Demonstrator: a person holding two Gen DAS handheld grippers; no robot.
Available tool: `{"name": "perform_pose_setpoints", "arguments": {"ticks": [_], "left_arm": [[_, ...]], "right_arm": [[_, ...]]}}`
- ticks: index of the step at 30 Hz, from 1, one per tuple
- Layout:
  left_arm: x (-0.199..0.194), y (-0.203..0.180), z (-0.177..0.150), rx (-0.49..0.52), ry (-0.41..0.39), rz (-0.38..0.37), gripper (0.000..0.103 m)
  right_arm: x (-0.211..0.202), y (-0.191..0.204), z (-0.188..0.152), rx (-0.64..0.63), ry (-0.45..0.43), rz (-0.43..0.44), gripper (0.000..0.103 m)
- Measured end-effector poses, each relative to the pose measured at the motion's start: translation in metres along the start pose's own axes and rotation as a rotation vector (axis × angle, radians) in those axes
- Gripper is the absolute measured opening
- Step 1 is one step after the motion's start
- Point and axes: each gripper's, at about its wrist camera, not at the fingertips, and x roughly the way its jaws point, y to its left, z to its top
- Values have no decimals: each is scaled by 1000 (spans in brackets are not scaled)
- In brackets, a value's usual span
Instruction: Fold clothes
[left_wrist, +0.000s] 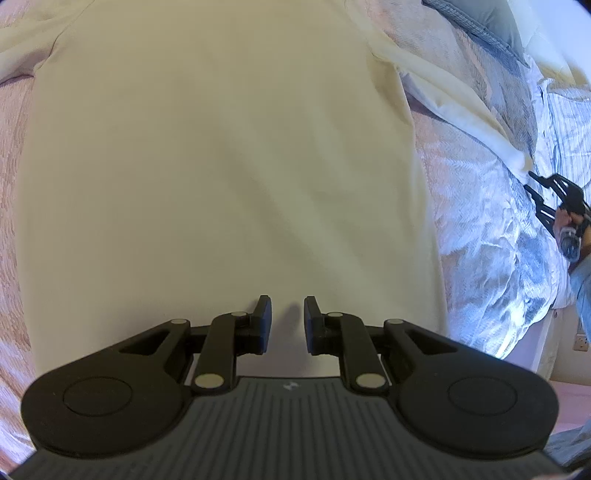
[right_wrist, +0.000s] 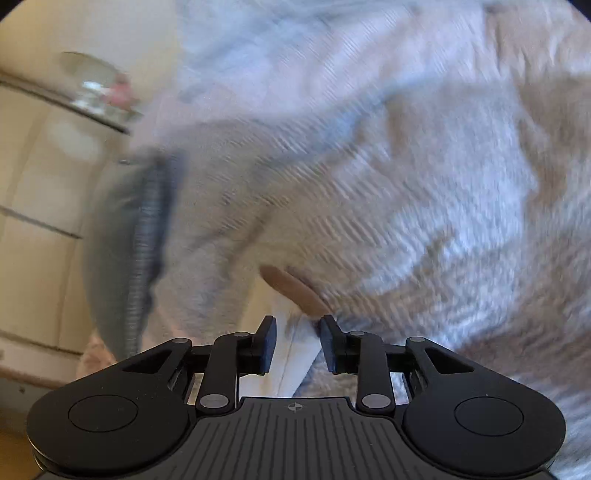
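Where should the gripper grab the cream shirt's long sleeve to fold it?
Probably at the cuff, the free end of the sleeve. It stretches out from the cream shirt across the bedspread, so come from the outer side, where the right gripper already is.

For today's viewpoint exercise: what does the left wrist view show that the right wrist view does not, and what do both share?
Only the left wrist view shows the cream shirt spread flat, the left claw above it, and the right claw at the sleeve end. Only the right wrist view shows a cabinet. Both show the textured bedspread.
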Motion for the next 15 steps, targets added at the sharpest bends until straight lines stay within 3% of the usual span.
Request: {"name": "perform_pose_setpoints", "arguments": {"ticks": [1,2,3,6,9,12,15], "left_arm": [[0,0,0,3,-1,0,13],[-1,-1,1,4,-4,-3,13],[-2,0,1,3,-9,-5,13],[-4,1,0,-11,-25,-10,13],[-4,6,-2,-34,-38,-14,13],[0,7,-3,-47,-38,-22,13],[2,3,-4,-40,-34,-34,13]], "right_arm": [[2,1,-1,0,1,-7,30],[0,4,-3,-19,-10,-9,23],[-5,6,-4,-39,-23,-5,4],[-35,9,-11,-86,-94,54,4],[-76,5,-27,-87,-194,174,3],[-88,-14,-47,-55,-183,76,3],[-73,-45,-60,25,-91,-75,4]]}}
